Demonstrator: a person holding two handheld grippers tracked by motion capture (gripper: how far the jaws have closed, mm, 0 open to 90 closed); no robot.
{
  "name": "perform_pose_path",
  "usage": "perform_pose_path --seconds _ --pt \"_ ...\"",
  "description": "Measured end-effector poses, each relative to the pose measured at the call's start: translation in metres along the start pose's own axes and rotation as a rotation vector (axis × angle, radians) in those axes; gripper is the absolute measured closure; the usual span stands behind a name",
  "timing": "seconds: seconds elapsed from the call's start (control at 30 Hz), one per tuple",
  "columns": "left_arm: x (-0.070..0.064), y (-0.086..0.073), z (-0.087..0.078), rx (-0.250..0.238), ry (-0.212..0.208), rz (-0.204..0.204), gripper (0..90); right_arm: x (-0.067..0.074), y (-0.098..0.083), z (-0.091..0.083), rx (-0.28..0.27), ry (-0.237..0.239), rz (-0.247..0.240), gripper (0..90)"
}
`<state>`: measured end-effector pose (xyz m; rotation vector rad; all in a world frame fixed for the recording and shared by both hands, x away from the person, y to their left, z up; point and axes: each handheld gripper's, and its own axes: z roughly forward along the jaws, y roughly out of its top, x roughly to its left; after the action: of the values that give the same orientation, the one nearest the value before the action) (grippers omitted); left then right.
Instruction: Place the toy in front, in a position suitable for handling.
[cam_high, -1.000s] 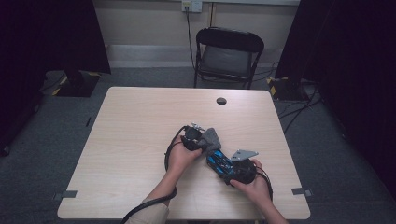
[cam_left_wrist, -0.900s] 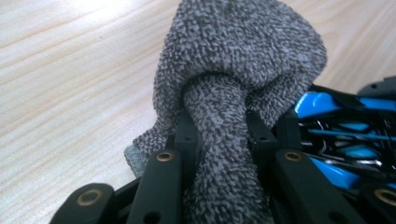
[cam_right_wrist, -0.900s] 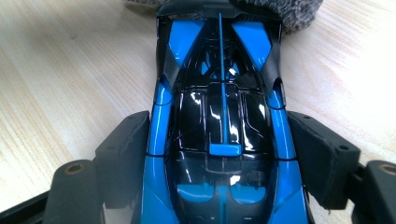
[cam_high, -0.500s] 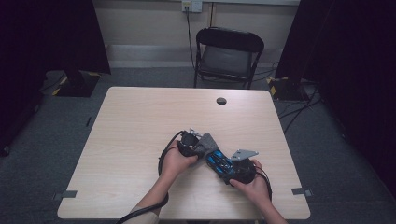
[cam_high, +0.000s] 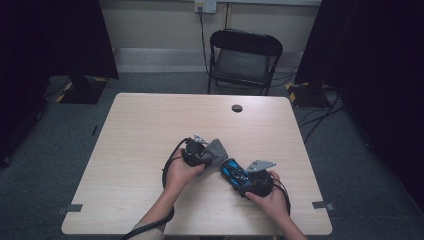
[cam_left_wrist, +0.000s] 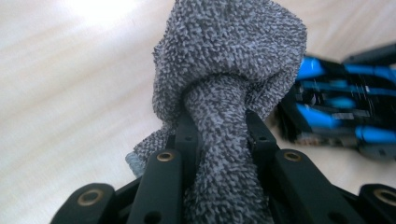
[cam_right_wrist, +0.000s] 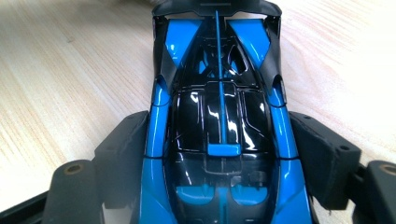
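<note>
Toy car (cam_right_wrist: 219, 126), blue and black, glossy, clamped by its flanks between the right gripper (cam_right_wrist: 219, 154) jaws, nose pointing away beyond the tips; probably hard plastic or die-cast, stiff, slick on the lacquered shell, with a thin rear wing and roof fin likely to snap under load; best held just as now, pads on the broad side sills amid the body, never on the wing; jaws spread wide yet pressed on both flanks, so a firm grip rather than an open one. Grey cloth (cam_left_wrist: 224, 93), soft terry, light, limp, bunched into a wad and pinched hard between the left gripper (cam_left_wrist: 223, 140) jaws, bulging out ahead of the tips; no care needed about where to seize it, only enough sticking out to wipe with. Left gripper view: weave of the cloth close up, car blurred off to one side of the jaws, near but apart. High view: both hands (cam_high: 182, 172) low over the table (cam_high: 150, 125), cloth (cam_high: 216, 150) just beside the car (cam_high: 234, 172); contact hard to judge.
</note>
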<state>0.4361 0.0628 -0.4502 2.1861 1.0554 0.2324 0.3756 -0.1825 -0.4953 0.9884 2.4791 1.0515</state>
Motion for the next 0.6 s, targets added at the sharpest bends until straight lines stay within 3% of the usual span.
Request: perform_pose_path --seconds 0.13,0.4,0.6 --pt "-0.001 0.008 0.007 -0.019 0.016 -0.001 72.0 0.000 0.000 0.000 0.000 -0.001 0.000 24.9" --pt "-0.017 0.014 0.033 0.022 -0.016 0.042 72.0 0.000 -0.001 0.000 -0.005 -0.002 -0.005 24.9" --pt "-0.016 0.009 0.028 0.032 -0.039 0.038 72.1 0.000 -0.001 0.000 -0.005 -0.002 -0.005 24.9"
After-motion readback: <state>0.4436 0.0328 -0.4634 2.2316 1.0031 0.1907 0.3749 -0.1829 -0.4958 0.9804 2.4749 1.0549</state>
